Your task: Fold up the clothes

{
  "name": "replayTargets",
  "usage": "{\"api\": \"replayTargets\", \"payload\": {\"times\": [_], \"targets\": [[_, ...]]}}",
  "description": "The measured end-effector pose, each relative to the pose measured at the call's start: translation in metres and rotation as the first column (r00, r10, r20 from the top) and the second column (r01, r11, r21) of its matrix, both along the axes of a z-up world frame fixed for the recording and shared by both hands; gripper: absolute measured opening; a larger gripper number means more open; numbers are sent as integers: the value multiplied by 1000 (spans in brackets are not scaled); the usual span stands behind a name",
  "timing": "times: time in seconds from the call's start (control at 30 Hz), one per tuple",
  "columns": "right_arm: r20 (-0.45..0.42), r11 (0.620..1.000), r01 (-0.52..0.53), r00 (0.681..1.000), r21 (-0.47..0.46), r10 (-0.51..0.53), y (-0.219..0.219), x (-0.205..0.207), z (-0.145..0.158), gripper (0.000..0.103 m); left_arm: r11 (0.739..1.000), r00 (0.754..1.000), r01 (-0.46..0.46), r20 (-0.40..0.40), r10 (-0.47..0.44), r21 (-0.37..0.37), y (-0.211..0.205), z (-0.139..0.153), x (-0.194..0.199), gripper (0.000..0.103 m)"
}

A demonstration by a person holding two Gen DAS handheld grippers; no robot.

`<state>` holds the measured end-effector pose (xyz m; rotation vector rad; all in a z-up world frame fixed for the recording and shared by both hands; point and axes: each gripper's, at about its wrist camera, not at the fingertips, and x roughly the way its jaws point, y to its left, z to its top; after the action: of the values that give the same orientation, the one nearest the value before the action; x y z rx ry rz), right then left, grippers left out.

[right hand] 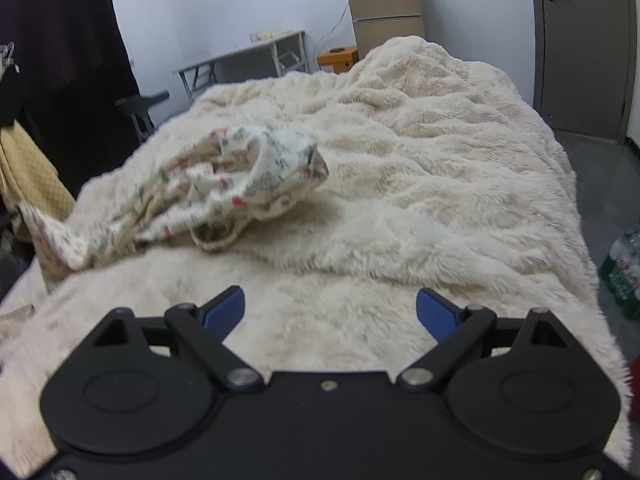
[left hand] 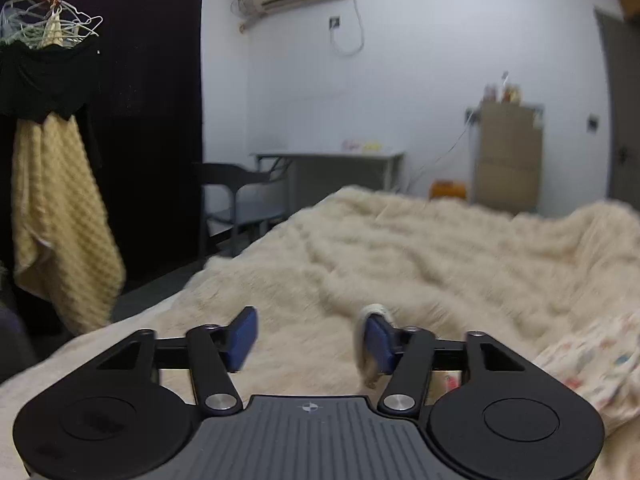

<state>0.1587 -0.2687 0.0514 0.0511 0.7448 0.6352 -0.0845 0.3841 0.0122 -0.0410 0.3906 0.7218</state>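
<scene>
printed garment (right hand: 224, 188) lies bunched at my right gripper's (right hand: 330, 312) ten o'clock on the fluffy blanket (right hand: 440, 160); with both tongs wide and empty, left gripper (left hand: 310, 340) included, i'd pinch opposite edges and spread it flat.

- Ahead of and beneath both claws: bed blanket (right hand: 420, 168) of long-pile plush cloth, cream, shaggy and matt.
- Ahead-left of the right claw (right hand: 330, 310): printed garment (right hand: 240, 176) of thin woven cloth, soft, crumpled, matt, with a small coloured pattern.
- Left claw (left hand: 310, 340): matt black plastic linkage, dull blue rubbery-looking pads (left hand: 242, 338), brushed metal pivot pins, ribbed grey body panel.
- Right claw: same matt black plastic, blue pads, bright metal pins.
- Far left of the left claw: hanging towel (left hand: 60, 216) of waffle-textured yellow cloth, rough; thin wire hangers (left hand: 52, 20) above it.
- Far ahead: fridge (right hand: 384, 4) with a smooth, satin brown finish.
</scene>
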Motion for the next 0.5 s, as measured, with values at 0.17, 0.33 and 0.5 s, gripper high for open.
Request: {"api": "replayTargets", "payload": {"times": [0.17,0.33,0.5], "targets": [[10,998,-10,1000,68,9,18,15,0,92,978,954,-72,-271,125,197,-12,-16,24,70],[19,995,-48,999,87,46,48,26,-3,92,975,977,62,-213,-15,213,-41,10,23,82],[12,996,-60,998,72,59,74,36,-11,89,963,964,-3,-255,74,269,-34,8,30,85]]}}
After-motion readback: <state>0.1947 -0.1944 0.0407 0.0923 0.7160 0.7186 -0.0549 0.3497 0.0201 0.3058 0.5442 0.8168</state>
